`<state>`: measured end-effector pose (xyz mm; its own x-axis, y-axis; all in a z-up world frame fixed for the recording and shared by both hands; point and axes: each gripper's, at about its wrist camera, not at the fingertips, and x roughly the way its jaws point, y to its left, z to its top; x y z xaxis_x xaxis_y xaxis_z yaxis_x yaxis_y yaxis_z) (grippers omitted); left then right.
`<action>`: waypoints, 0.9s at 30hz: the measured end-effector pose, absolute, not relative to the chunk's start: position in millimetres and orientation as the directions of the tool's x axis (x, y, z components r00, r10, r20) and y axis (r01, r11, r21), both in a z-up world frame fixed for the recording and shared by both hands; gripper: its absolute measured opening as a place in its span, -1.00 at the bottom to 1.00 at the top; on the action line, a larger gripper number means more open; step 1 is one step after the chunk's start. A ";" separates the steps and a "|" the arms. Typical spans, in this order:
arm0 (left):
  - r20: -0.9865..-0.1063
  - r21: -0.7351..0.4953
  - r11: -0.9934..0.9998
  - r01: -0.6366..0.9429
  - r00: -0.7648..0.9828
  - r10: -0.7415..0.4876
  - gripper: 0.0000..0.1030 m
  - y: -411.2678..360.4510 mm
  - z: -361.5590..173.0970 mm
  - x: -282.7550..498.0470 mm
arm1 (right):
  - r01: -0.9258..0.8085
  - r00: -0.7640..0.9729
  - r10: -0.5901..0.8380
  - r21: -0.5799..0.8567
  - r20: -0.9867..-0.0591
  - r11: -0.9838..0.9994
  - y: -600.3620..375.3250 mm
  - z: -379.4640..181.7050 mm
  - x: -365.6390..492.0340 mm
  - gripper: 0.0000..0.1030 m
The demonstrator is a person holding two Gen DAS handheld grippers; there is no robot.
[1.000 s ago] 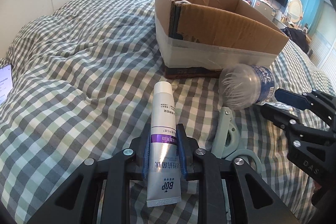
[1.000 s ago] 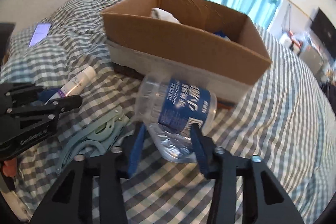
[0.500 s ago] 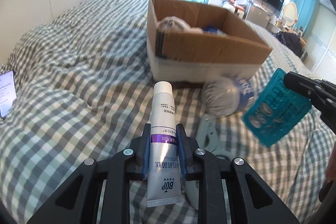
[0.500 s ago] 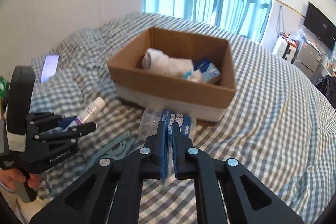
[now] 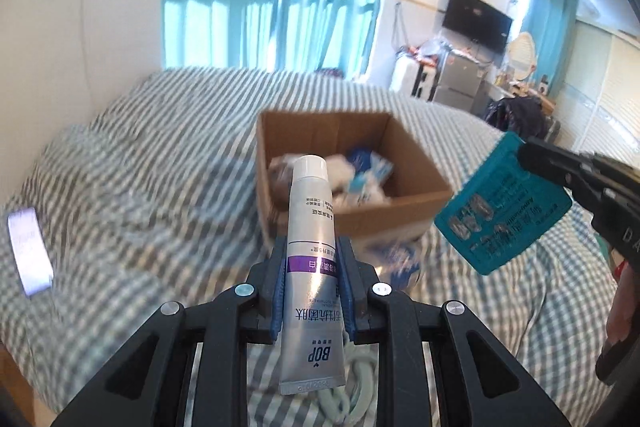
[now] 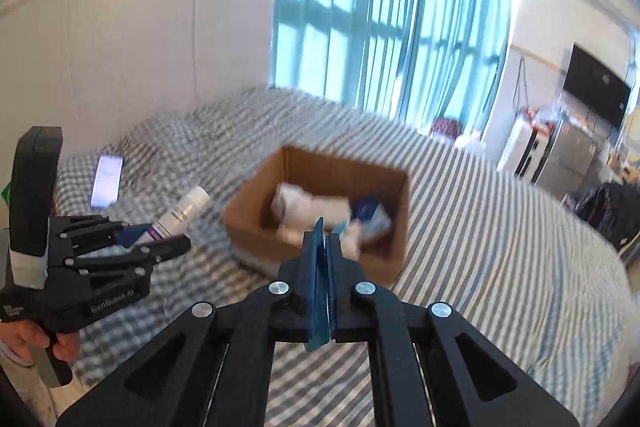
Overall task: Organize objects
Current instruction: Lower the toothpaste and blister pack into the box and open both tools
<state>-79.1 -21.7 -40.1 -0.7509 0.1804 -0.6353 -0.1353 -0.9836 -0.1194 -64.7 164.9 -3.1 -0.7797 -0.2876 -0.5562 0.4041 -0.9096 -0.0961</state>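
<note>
The left gripper (image 5: 312,291) is clamped around one silver and white tube (image 5: 313,267), held above the bed with its white cap pointing toward the box; the tube carries a purple band, the letters "BOP" near its crimped end, and lines of Chinese print too small to read. The right gripper (image 6: 323,267) is pinched tight on one flat teal blister pack (image 5: 502,205), seen edge-on between its jaws in the right wrist view; its printing is blurred and cannot be read. Both are held in the air short of one open cardboard box (image 5: 416,163), which sits on the checked bedspread (image 5: 140,187) and holds white and blue items too blurred to count. The body of the left gripper shows the lettering "GenRobot-AI" in the right wrist view. One lit phone (image 5: 30,257) lies on the bedspread well to the left of the box. A pale green clip (image 5: 356,387) lies below the tube.
</note>
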 end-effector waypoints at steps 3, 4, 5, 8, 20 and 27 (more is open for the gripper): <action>-0.611 -0.128 -0.978 -0.167 -0.763 0.211 -0.56 -15.6 -22.3 -98.7 | 0.405 -0.797 -0.301 -0.094 -0.523 -0.909 165.3 18.7 -78.3 -0.92; -0.604 -0.131 -0.976 -0.177 -0.766 0.220 -0.55 -13.1 -18.2 -105.6 | 0.401 -0.804 -0.299 -0.098 -0.514 -0.911 165.4 24.2 -83.6 -0.92; -0.598 -0.133 -0.974 -0.186 -0.768 0.228 -0.55 -10.3 -14.8 -113.9 | 0.396 -0.813 -0.295 -0.105 -0.502 -0.912 165.5 30.1 -92.1 -0.92; -0.595 -0.137 -0.970 -0.199 -0.766 0.241 -0.55 -5.0 -12.8 -138.6 | 0.395 -0.816 -0.299 -0.100 -0.494 -0.913 166.2 33.3 -111.7 -0.92; -0.676 -0.150 -0.970 -0.192 -0.696 0.242 -0.55 9.9 -63.6 -243.1 | 0.413 -0.748 -0.347 0.013 -0.566 -0.911 173.5 -23.4 -232.4 -0.92; -0.728 -0.140 -0.974 -0.176 -0.649 0.222 -0.56 19.8 -96.3 -276.5 | 0.414 -0.690 -0.383 0.099 -0.615 -0.905 178.8 -69.1 -285.0 -0.92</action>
